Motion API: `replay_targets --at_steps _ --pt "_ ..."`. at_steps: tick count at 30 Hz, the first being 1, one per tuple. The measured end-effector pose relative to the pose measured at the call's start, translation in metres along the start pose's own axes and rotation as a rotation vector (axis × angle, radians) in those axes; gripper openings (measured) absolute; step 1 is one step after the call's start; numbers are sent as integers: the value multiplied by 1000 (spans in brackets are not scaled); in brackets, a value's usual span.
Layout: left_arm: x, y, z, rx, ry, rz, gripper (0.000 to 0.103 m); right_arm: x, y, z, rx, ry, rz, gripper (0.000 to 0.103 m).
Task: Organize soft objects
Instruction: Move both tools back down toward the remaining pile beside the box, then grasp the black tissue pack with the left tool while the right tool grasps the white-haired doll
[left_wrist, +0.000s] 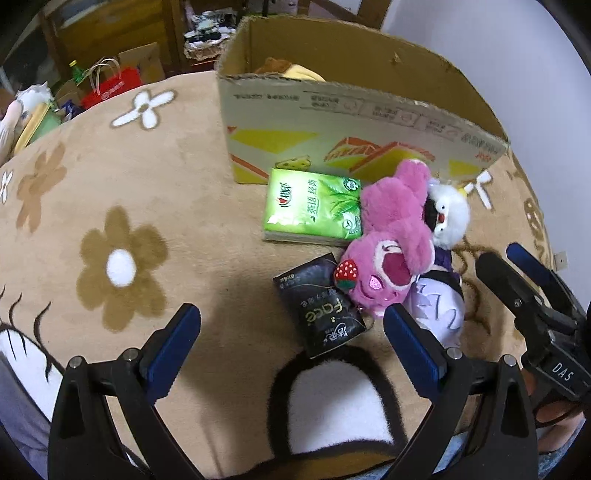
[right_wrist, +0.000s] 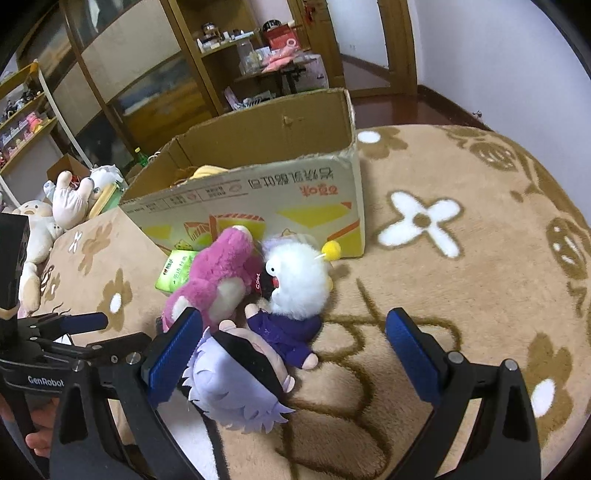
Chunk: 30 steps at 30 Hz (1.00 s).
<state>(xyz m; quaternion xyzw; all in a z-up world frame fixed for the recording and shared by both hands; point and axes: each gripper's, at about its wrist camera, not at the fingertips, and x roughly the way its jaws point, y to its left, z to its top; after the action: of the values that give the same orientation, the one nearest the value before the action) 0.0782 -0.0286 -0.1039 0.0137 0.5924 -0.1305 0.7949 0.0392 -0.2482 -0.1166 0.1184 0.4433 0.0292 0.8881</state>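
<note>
Both grippers hang with jaws spread wide and nothing between them, so this looks like the reach before a pick, with most of the sorting not yet done. The left gripper hovers over the flowered rug. Just ahead of it lies a black tissue pack, beyond that a green tissue pack, and ahead to its right the pink bear.

The right gripper is lined up over the pale-haired doll, which lies partly against its left finger; the white fluffy toy sits just ahead. The cardboard box stands farther ahead of both, open on top, with something yellow already inside.

The next move probably calls for lowering the right gripper around the doll's head or body, closing gently, then lifting clear of the box wall.

The toys overlap, so their edges are hard to separate. Most of the box's inside is hidden behind its near wall. A black-and-white furry piece below the left gripper is cut off.
</note>
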Motion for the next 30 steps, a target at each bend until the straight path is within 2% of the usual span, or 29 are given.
replay_targets --at_steps 10,14,22,30 --pt "31 -13 5 51 109 -28 98 25 -1 1 13 65 25 103" --pt "40 -13 6 54 140 -39 98 33 3 -1 -1 70 9 103" --pt "54 -13 8 88 165 5 98 43 7 -5 -1 100 36 103" --pt "62 -8 6 85 184 -44 98 50 10 -8 7 109 42 103"
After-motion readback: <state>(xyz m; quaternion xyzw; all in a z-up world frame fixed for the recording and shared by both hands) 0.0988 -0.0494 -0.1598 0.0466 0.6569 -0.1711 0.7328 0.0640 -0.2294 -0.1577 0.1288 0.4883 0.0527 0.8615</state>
